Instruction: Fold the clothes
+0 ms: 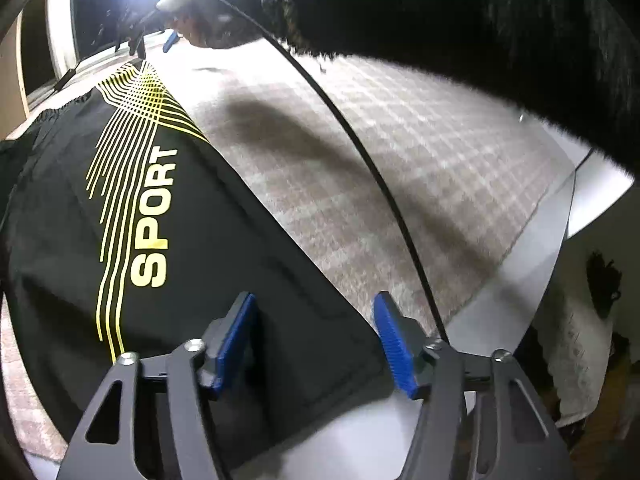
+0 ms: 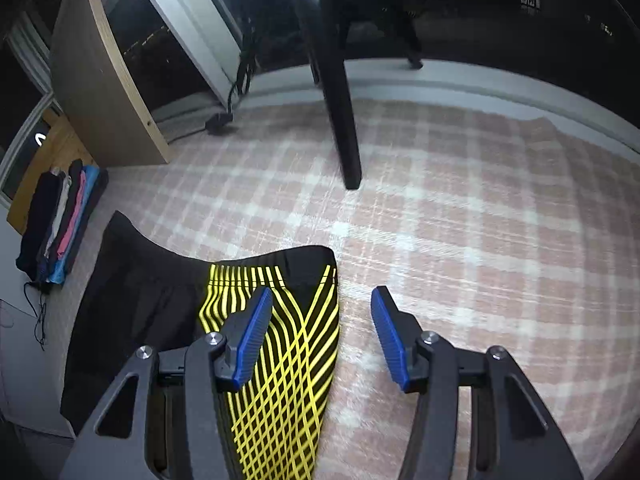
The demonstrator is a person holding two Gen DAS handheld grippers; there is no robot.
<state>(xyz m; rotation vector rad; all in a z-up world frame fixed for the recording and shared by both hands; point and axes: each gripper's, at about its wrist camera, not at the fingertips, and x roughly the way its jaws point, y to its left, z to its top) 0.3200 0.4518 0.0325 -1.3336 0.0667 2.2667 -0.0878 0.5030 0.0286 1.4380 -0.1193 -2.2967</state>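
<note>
Black shorts (image 1: 60,220) with yellow stripes and the word SPORT lie flat on a pink plaid cloth (image 1: 400,160). My left gripper (image 1: 316,320) hangs open over the near corner of the shorts; the fabric lies flat between its blue pads (image 1: 236,336), untouched. At the far end of the shorts a hand (image 1: 212,28) holds the other tool, which is blurred there. In the right wrist view the shorts (image 2: 140,300) show their waistband end with crossing yellow lines. My right gripper (image 2: 322,304) stands open over their right edge, with one pad (image 2: 252,336) above the stripes and the other above the plaid cloth (image 2: 480,240).
A black fuzzy sleeve (image 1: 480,20) fills the upper right of the left wrist view, and a thin black cable (image 1: 360,140) runs across it. A stack of folded clothes (image 2: 60,224) lies at the left. A black leg (image 2: 340,120) stands on the cloth, beside a wooden panel (image 2: 100,92).
</note>
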